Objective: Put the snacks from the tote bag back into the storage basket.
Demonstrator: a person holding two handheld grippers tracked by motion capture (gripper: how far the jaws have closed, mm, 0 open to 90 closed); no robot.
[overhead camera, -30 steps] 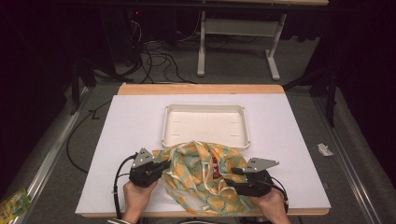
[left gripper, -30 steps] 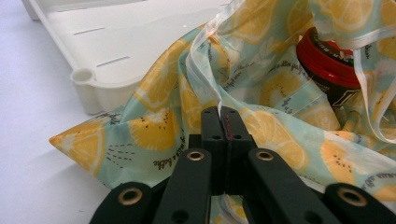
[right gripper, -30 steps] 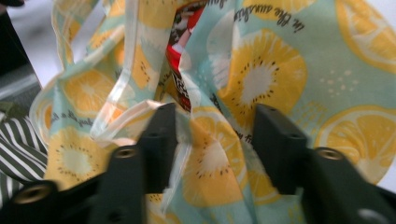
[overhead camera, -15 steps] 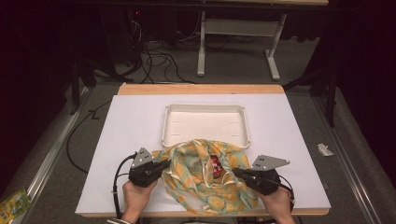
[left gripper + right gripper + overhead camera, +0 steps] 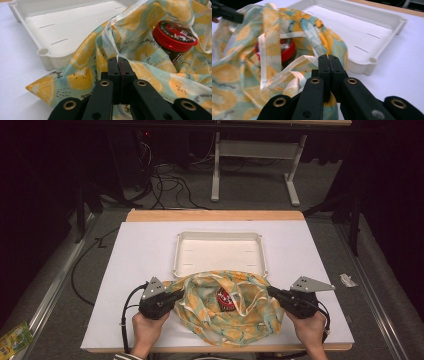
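A cloth bag (image 5: 225,320) printed with yellow citrus slices lies at the table's near edge, its mouth spread wide. Inside it sits a dark jar with a red lid (image 5: 226,299). My left gripper (image 5: 176,295) is shut on the bag's left rim, and fabric is pinched at the jaw tips of the left gripper (image 5: 119,60). My right gripper (image 5: 271,292) is shut on the bag's right rim, and the right gripper (image 5: 328,58) has cloth and a pale strap caught at its tips. The jar (image 5: 175,35) leans among the folds, its lid (image 5: 288,51) partly behind a strap.
A shallow white tray (image 5: 218,255) stands just behind the bag, touching its far edge. The white tabletop (image 5: 140,255) extends left and right of the tray. Beyond the far wooden edge are cables and a table frame on the floor.
My right gripper has moved to the right and slightly up, drawing the bag's right rim with it, and the mouth now gapes wider. The left gripper has stayed put.
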